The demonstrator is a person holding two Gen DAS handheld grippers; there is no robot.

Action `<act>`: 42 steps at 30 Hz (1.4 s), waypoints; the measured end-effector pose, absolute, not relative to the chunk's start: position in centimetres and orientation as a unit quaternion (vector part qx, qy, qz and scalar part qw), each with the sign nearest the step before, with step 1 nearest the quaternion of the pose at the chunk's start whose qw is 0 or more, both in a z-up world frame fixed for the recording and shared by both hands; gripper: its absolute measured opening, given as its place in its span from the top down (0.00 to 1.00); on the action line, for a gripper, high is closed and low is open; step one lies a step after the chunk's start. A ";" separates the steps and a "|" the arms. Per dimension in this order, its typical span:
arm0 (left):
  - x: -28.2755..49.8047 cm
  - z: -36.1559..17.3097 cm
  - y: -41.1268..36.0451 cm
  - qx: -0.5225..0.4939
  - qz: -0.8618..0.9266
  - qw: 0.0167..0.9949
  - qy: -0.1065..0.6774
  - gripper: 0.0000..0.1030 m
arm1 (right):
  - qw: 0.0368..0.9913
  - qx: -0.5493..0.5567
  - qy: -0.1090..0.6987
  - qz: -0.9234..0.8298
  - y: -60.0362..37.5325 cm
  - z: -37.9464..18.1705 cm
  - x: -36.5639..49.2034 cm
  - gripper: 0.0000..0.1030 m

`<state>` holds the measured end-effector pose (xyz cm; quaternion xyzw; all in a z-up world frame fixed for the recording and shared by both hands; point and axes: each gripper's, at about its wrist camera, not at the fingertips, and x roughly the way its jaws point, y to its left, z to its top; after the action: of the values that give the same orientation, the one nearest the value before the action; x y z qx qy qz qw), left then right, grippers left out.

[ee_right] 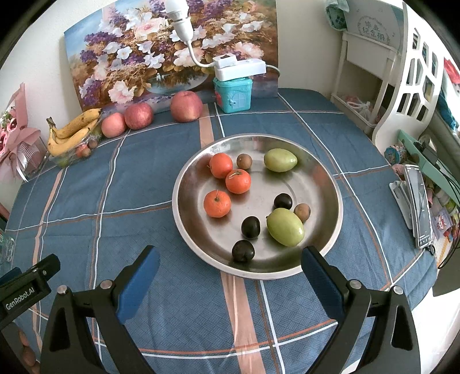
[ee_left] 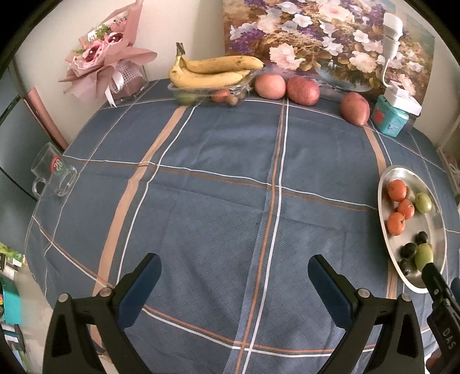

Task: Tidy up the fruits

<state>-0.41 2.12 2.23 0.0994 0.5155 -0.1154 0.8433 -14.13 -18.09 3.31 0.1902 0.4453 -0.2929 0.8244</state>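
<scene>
A blue plaid cloth (ee_right: 143,201) is spread over the table, with a flower painting (ee_right: 143,57) propped against the wall. On the metal plate (ee_right: 325,161) three oranges (ee_right: 217,203), two green fruits (ee_right: 284,226), three dark plums (ee_right: 250,227) and two brown fruits (ee_right: 244,161) are counted. Three apples (ee_right: 186,106) and the bananas (ee_right: 72,132) are seen by the wall. Both the left gripper (ee_left: 234,290) and the right gripper (ee_right: 230,284) are held wide apart, empty.

"GenRobot.AI" stands in white on the black body of the left tool (ee_right: 24,290), seen left of the right tool. The white shelf panel (ee_right: 371,27) far ahead bears Chinese characters, too small to read surely.
</scene>
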 end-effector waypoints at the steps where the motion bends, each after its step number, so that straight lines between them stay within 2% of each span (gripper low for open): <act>1: -0.4 2.2 2.1 0.099 -0.115 0.843 0.515 0.00 | 0.824 0.190 0.446 -0.293 -18.1 3.2 -14.1 0.04; 42: -0.5 1.7 2.5 0.095 -0.111 0.839 0.524 0.00 | 0.820 0.194 0.452 -0.293 -18.1 3.0 -14.2 0.04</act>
<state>-0.51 2.51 1.69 0.0948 0.5237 -0.1108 0.8393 -14.16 -18.07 2.95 0.1937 0.4518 -0.2934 0.8199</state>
